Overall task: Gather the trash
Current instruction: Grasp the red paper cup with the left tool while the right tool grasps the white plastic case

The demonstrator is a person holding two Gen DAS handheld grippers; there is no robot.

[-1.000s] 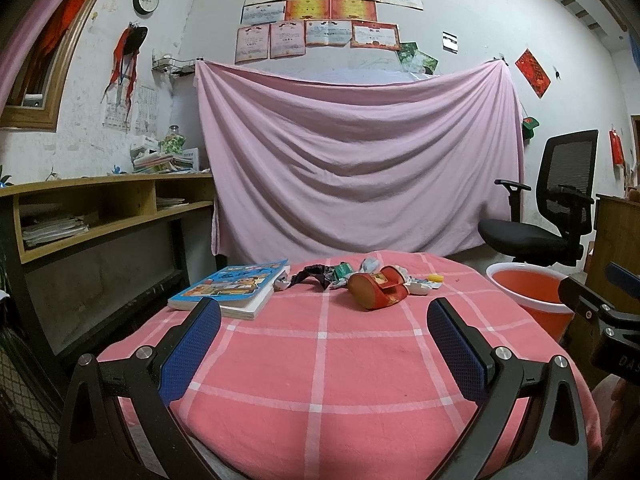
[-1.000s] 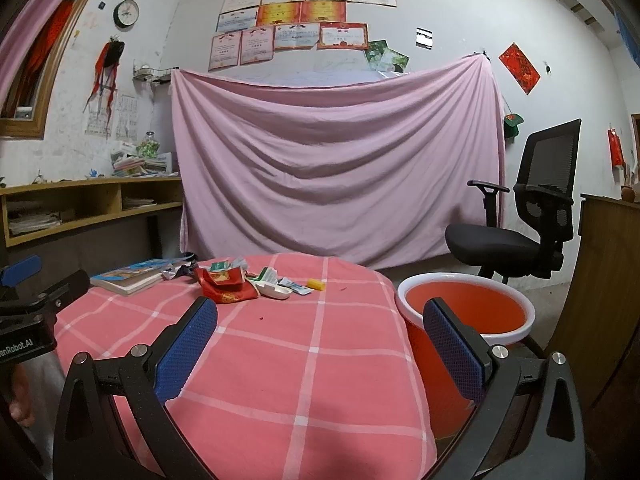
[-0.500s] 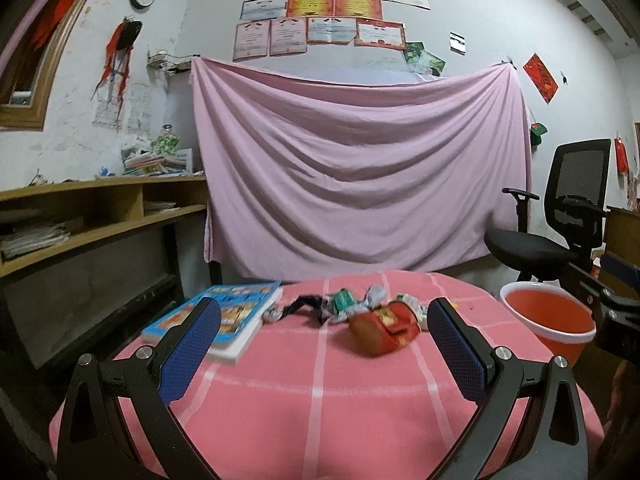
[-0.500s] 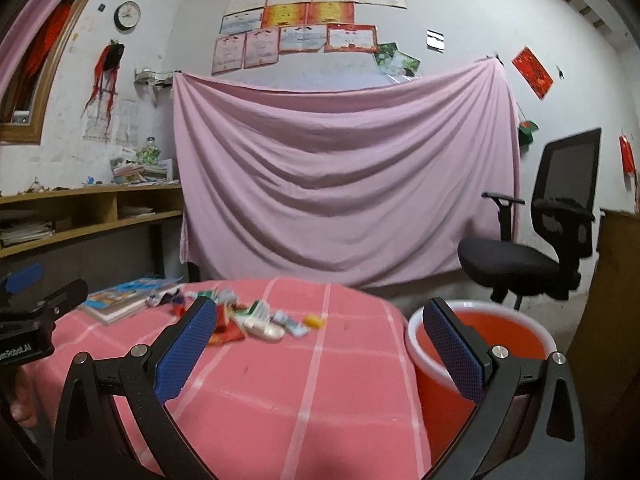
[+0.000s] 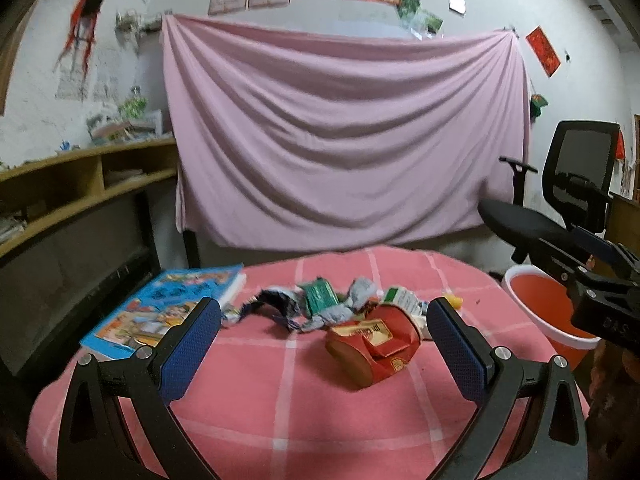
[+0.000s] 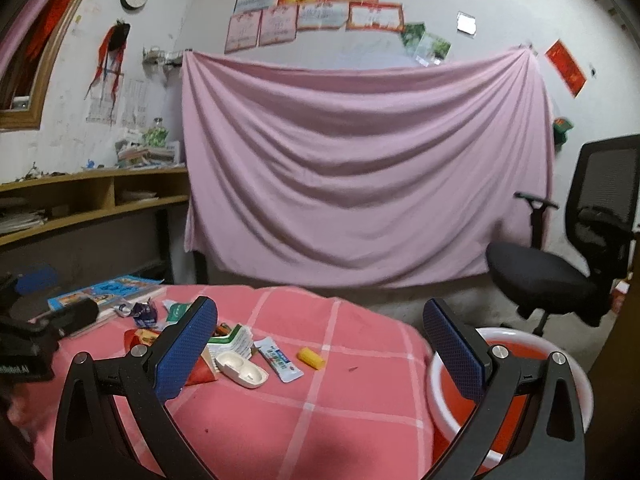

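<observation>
Trash (image 5: 352,312) lies in a loose heap on a round table (image 5: 280,400) covered with a pink checked cloth, toward the far middle of the tabletop. Nearest in the left wrist view is a crushed red carton (image 5: 372,348) with gold lettering. Behind it sit a green packet (image 5: 320,296), grey crumpled wrappers (image 5: 360,292) and a dark twisted wrapper (image 5: 272,304). In the right wrist view the same heap spreads out further: an open white hinged case (image 6: 242,370), a blue and white sachet (image 6: 278,360) just beside it, and a small yellow piece (image 6: 310,358) lying apart on the cloth.

To the left of the heap, a colourful book (image 5: 168,308) rests flat near the table's edge. Off the table's right side stands a red bucket with a white rim (image 6: 504,360), lower than the tabletop.

The left gripper (image 5: 322,344) hovers above the near part of the table, its blue-padded fingers spread wide with nothing between them, the red carton framed in the gap. The right gripper (image 6: 320,344) is likewise spread wide and empty, held over the table's right portion, with the bucket behind its right finger.

A pink sheet (image 6: 360,168) hangs across the back wall, and a black office chair (image 6: 568,248) stands to the right.
</observation>
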